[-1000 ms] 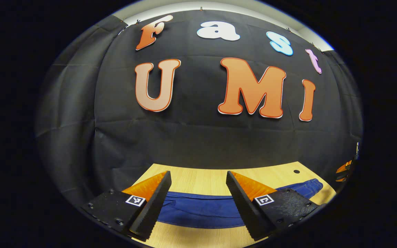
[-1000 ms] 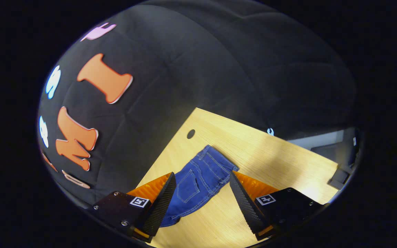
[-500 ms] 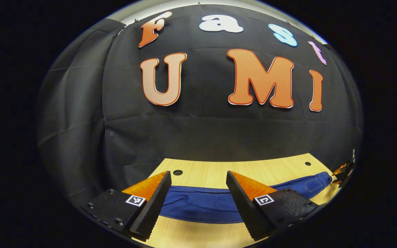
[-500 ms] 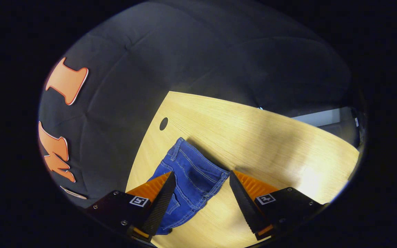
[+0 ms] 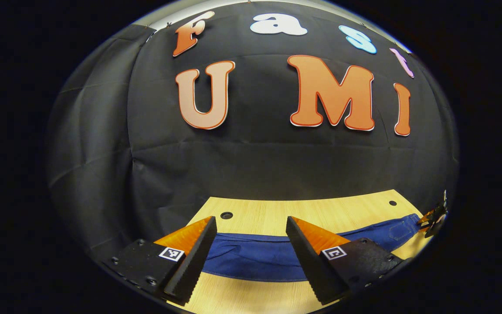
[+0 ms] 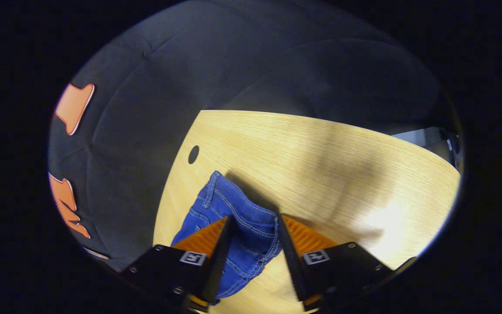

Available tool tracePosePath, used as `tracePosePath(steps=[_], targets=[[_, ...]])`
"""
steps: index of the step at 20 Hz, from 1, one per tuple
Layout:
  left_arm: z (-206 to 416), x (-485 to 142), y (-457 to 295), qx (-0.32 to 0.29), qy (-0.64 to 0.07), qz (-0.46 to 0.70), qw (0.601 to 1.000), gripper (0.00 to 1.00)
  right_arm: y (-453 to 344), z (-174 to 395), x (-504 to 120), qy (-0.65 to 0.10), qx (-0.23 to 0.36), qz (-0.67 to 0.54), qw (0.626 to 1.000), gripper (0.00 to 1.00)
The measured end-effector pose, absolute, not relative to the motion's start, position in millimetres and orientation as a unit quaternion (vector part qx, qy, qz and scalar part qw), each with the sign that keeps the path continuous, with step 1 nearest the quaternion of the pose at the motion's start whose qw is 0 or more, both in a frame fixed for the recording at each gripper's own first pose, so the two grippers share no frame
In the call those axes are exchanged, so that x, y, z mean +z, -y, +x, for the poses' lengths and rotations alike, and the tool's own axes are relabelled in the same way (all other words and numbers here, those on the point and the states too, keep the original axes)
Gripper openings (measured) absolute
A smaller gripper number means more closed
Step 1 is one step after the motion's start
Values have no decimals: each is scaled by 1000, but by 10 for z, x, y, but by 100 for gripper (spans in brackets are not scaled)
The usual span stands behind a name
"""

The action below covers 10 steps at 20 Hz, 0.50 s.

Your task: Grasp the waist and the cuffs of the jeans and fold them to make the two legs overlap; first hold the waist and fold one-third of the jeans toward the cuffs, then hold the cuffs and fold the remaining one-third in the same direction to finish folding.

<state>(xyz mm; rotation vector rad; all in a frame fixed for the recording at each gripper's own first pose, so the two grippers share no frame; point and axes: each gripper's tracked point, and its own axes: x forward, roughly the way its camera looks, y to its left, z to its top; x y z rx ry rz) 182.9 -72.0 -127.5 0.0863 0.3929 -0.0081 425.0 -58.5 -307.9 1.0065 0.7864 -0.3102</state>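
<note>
While the left gripper view shows the left gripper with its jaws spread wide above the jeans, which lie flat in a long band across the wooden table, nothing is caught between its fingers and the right gripper sits small at the far waist end. In the right gripper view the right gripper has its jaws drawn narrow around the waist, though whether both fingers truly press the denim I cannot tell. Lifting now could let a thin pinch slip, or drag the cloth askew because the cuff end is unheld.
</note>
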Motion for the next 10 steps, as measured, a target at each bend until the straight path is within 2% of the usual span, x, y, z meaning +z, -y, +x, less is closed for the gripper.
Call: tracePosePath(steps=[3,4,6,7,10], targets=[[1809,-1279,708,3,-200,38,979,99,566,4281,-3130,-366,-144,449,802,38],[1796,-1297,703,4,-202,34,979,99,574,4266,-3084,-363,-145,451,802,25],[1775,-1295,671,8,-202,30,979,99,548,4303,-2942,-345,-140,463,804,22],[1780,-1287,656,9,-200,28,979,99,556,4343,-2853,-330,-136,461,812,12],[1808,-1297,637,4,-201,20,979,99,439,4354,-2437,-300,-120,440,838,11]])
